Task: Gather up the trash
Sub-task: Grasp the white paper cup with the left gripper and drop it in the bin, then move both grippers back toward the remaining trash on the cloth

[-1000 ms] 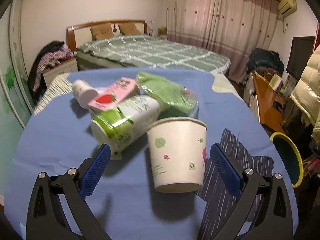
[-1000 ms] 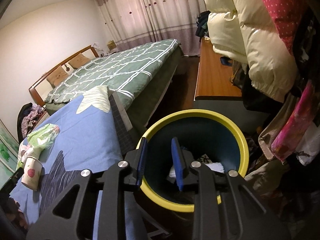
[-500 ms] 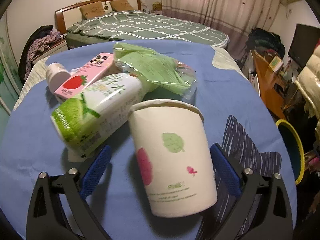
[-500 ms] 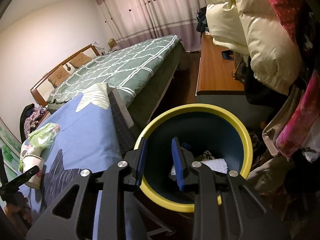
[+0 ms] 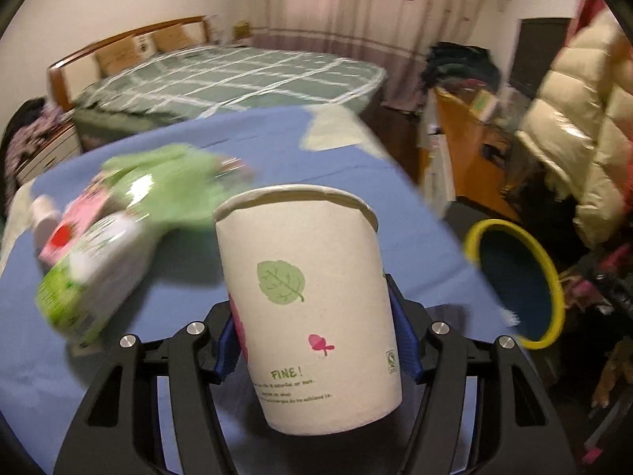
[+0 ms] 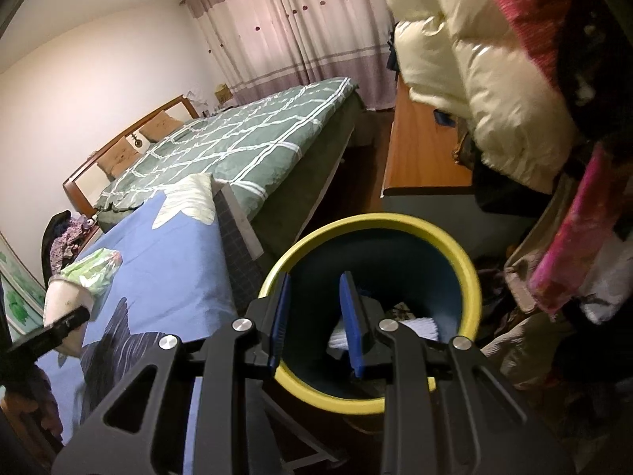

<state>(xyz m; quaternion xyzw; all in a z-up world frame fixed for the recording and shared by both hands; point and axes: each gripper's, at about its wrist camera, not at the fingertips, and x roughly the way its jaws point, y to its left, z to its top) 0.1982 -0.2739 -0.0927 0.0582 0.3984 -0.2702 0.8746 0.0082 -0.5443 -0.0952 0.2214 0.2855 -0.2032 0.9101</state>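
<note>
My left gripper (image 5: 316,340) is shut on a white paper cup (image 5: 312,301) with a green leaf print and holds it upright, lifted off the blue table (image 5: 277,158). On the table to the left lie a green-and-white bottle (image 5: 91,273), a pink carton (image 5: 71,229), a small white bottle (image 5: 41,217) and a green plastic bag (image 5: 174,182). The yellow-rimmed blue bin (image 5: 518,281) stands to the right of the table. My right gripper (image 6: 314,316) hovers over the bin (image 6: 376,277), its jaws a small gap apart and empty. The cup also shows in the right wrist view (image 6: 65,308).
A bed with a green checked cover (image 6: 245,142) stands behind the table. A wooden desk (image 6: 419,158) and hanging padded coats (image 6: 486,91) crowd the right side. White paper trash (image 6: 419,328) lies in the bin.
My left gripper closed on the paper cup, lifted it and swung right toward the bin. The right gripper stayed over the bin, shifting only slightly.
</note>
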